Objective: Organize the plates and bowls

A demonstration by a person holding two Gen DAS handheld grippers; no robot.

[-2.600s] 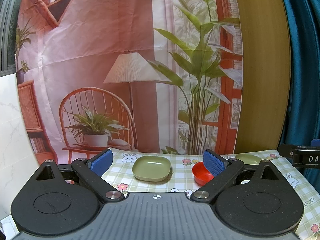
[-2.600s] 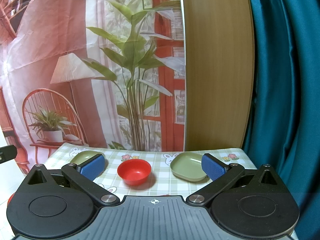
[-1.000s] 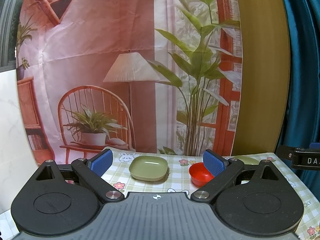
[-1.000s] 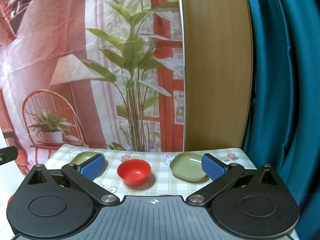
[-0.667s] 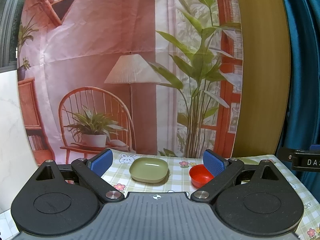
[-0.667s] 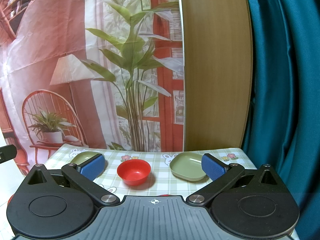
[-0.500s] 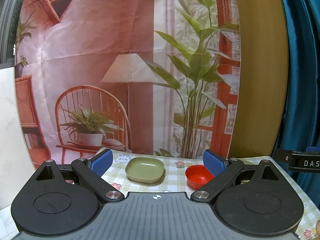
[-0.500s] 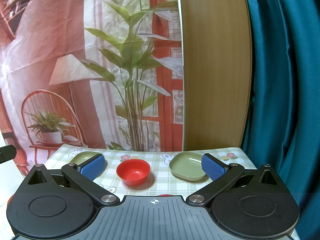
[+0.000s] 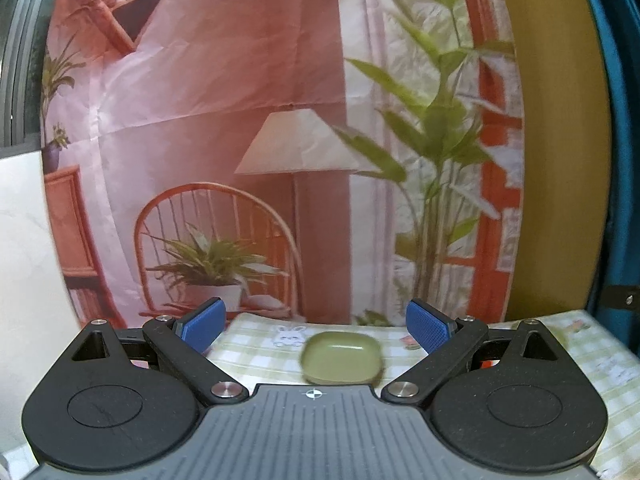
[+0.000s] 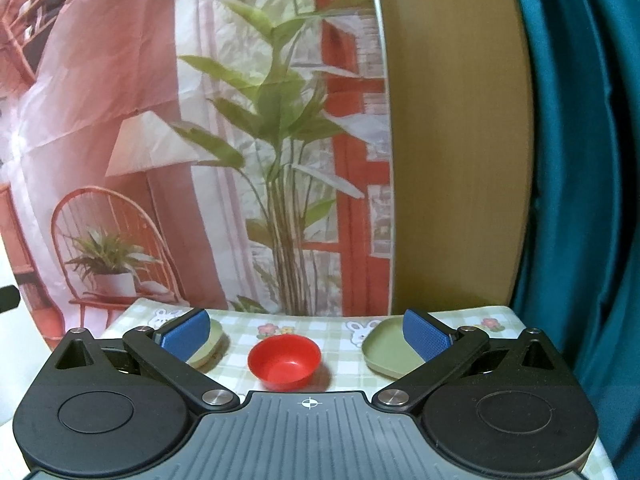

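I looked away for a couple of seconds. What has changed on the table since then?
The left tool swung left: the green dish now sits between its fingers, the red bowl nearly hidden. Nothing gripped or released. The right tool barely moved; dishes stayed put.

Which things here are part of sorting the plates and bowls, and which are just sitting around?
Part of the job:
- red bowl
- left green dish
- right green dish
- left tongs and right tongs, both open and empty

Just there:
- checked tablecloth
- printed backdrop
- wooden board
- teal curtain
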